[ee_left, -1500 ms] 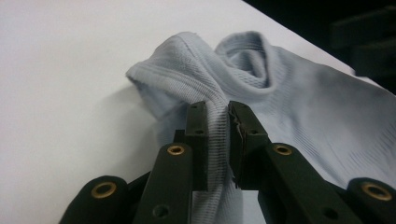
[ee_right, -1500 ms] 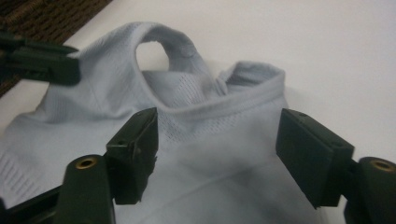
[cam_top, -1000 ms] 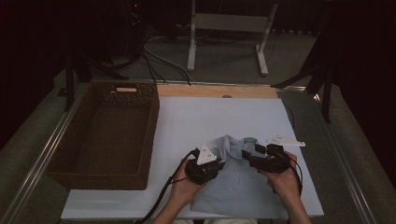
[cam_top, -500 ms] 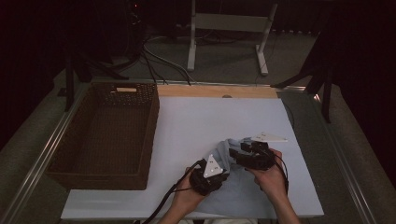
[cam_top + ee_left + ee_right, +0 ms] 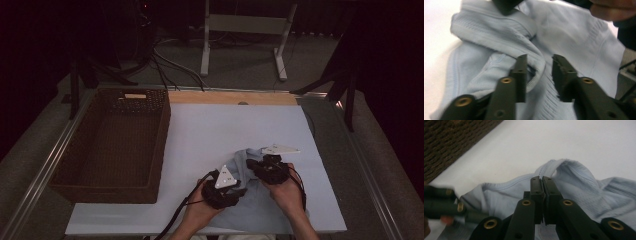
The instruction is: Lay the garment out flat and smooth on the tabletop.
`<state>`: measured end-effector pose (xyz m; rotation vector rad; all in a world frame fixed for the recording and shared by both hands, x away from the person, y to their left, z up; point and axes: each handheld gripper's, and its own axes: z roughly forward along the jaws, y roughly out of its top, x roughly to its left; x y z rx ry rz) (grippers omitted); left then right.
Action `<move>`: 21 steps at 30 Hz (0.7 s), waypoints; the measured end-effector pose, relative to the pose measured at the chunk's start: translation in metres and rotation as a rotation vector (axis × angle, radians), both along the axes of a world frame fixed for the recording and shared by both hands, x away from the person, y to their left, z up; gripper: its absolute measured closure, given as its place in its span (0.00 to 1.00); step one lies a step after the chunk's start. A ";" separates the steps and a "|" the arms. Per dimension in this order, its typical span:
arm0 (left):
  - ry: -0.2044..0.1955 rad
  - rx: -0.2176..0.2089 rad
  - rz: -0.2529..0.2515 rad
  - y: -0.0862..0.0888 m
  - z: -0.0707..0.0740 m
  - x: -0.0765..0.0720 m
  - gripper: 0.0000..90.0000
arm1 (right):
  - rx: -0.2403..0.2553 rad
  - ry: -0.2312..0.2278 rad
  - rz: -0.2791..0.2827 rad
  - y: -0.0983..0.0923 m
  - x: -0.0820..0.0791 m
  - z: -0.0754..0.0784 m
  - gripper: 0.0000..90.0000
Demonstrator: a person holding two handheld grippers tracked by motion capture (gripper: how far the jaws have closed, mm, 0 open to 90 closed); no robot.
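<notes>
Lying crumpled at the near right part of the tabletop (image 5: 210,130), the pale blue ribbed knit garment (image 5: 252,210) is soft and light, with no stiffness at all. I judge that it will sag and fold wherever it is lifted, and that it will drag on the white surface rather than slide as one piece. It is not fragile and not slippery; the ribbed cloth should give the pads good friction. The best places to take hold seem to be the thick stitched hems, because a single thin layer can slip out or stretch.

The right tongs (image 5: 541,178) are closed tight on such a hem, at the far edge of the garment, where the cloth rises in a small arch; their jaws have just been closing. The left tongs (image 5: 539,65) stand partly open over a rolled, ribbed fold, which lies between the jaws, and the pads do not press on it; these jaws have just been opening. In the high view both tongs sit close together over the cloth.

At the left side stands a dark brown woven wicker basket (image 5: 75,172), well apart from the garment.
</notes>
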<state>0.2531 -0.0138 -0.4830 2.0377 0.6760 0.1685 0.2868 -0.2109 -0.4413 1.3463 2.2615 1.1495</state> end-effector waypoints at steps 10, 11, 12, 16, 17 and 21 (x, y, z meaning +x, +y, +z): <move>-0.028 -0.068 0.104 0.022 0.017 0.018 0.51 | 0.040 -0.049 -0.017 -0.024 -0.025 0.007 0.99; -0.026 -0.069 0.115 0.022 0.017 0.021 0.51 | 0.044 -0.050 -0.017 -0.026 -0.027 0.008 0.99; -0.023 -0.067 0.123 0.023 0.018 0.024 0.51 | 0.046 -0.053 -0.018 -0.028 -0.029 0.008 0.99; -0.020 -0.057 0.156 0.022 0.017 0.035 0.51 | 0.052 -0.065 -0.003 -0.033 -0.038 0.009 0.99; -0.020 -0.053 0.162 0.020 0.017 0.037 0.51 | 0.053 -0.068 0.002 -0.034 -0.040 0.009 0.99; -0.019 -0.040 0.173 0.016 0.016 0.045 0.52 | 0.061 -0.083 0.022 -0.038 -0.047 0.012 0.99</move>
